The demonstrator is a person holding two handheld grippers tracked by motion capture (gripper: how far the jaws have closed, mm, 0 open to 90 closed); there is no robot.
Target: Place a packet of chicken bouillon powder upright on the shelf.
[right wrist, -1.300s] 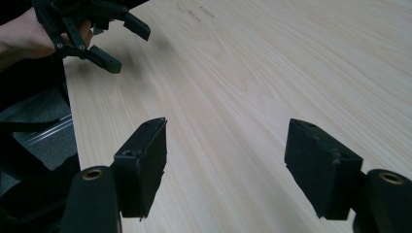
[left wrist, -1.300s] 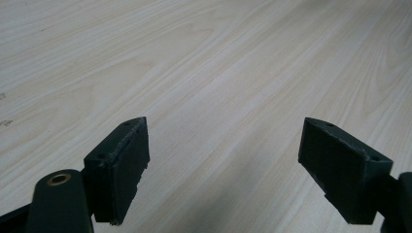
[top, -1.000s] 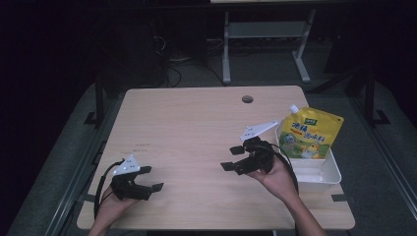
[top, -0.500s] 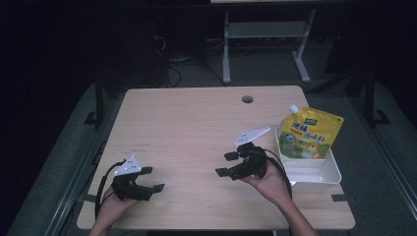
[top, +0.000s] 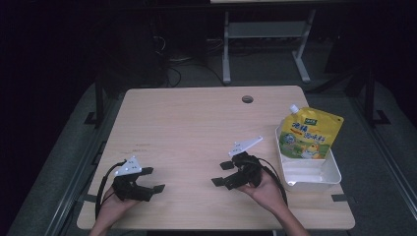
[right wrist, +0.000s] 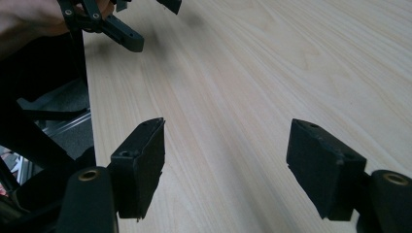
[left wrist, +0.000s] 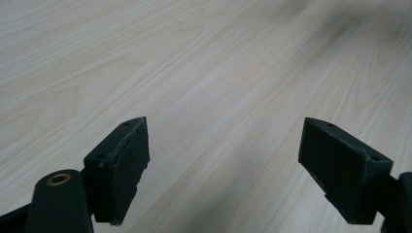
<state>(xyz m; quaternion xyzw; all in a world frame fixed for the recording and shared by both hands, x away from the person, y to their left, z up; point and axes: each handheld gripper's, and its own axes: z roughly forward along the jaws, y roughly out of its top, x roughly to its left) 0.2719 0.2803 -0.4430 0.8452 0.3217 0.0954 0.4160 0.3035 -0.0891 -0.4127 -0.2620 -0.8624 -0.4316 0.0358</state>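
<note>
Since a second ago the right hand-held gripper [top: 222, 173] has drawn back from the white tray [top: 314, 173] toward the person's edge of the table [top: 196, 123] and now points left across the bare wood. Its jaws stand wide apart with nothing between them, as the right gripper view confirms. The left hand-held gripper [top: 153, 180] has hardly shifted; it rests near the front left corner, jaws likewise spread and empty, aimed toward the other one.

Between the two grippers lies only plain light wood grain, with nothing in the way. A round cable hole [top: 247, 99] sits near the far edge. Beyond the table, a metal stand [top: 265, 34] and loose cables on the dark floor.

Nearest the right gripper, the yellow pouch [top: 307, 135] stands propped upright at the far end of the tray on the table's right side. It has a white cap at its top left corner and green and yellow print on its front.
</note>
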